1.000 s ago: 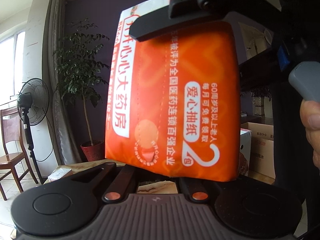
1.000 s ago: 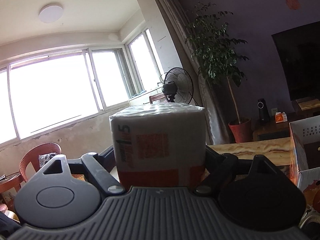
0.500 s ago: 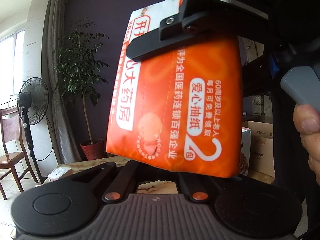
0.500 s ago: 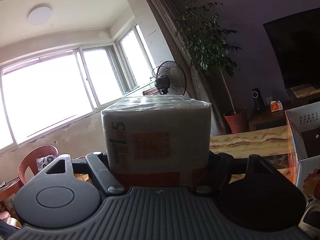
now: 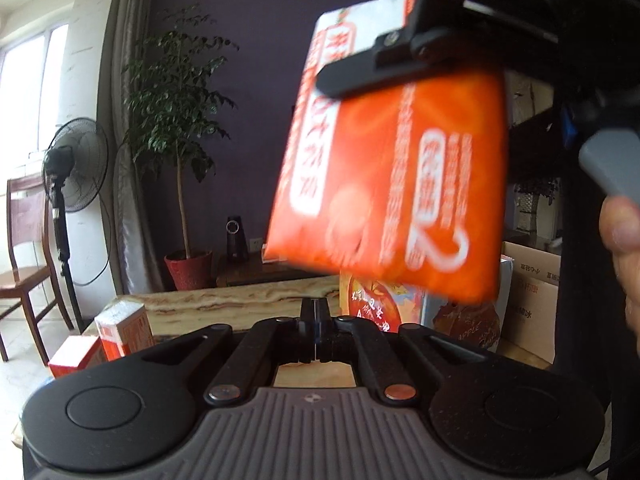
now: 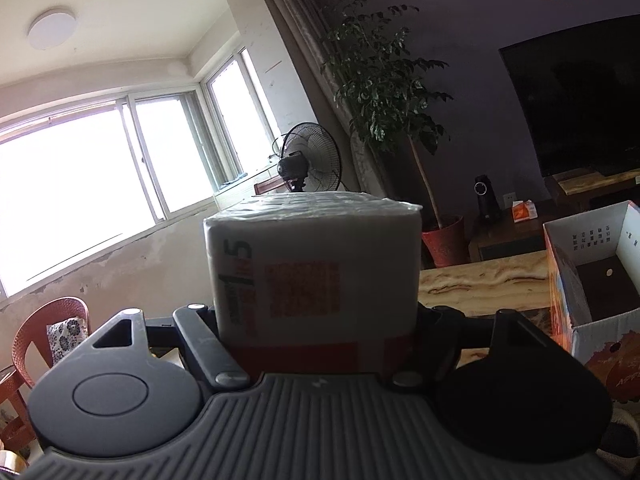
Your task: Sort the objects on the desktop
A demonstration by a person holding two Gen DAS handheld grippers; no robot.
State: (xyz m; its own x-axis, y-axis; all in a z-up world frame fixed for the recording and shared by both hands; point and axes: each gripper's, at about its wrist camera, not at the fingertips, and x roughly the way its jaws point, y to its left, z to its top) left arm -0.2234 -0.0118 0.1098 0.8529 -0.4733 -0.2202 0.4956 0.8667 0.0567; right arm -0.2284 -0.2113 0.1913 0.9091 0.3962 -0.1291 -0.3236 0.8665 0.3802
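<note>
A tall potted plant (image 5: pixel 176 120) in a red pot (image 5: pixel 188 270) stands at the far purple wall (image 5: pixel 260 80), with a grey curtain (image 5: pixel 128 160) just left of it. Left again, a standing fan (image 5: pixel 76 168) rises beside a wooden chair (image 5: pixel 24 248). A small dark speaker (image 5: pixel 236 240) sits on a low cabinet to the right of the pot. Seen from the other side, bright windows (image 6: pixel 100 172) fill the left, a round ceiling lamp (image 6: pixel 52 34) hangs above, a red plastic chair (image 6: pixel 44 332) stands near left, and a dark television (image 6: pixel 580 100) hangs far right.
</note>
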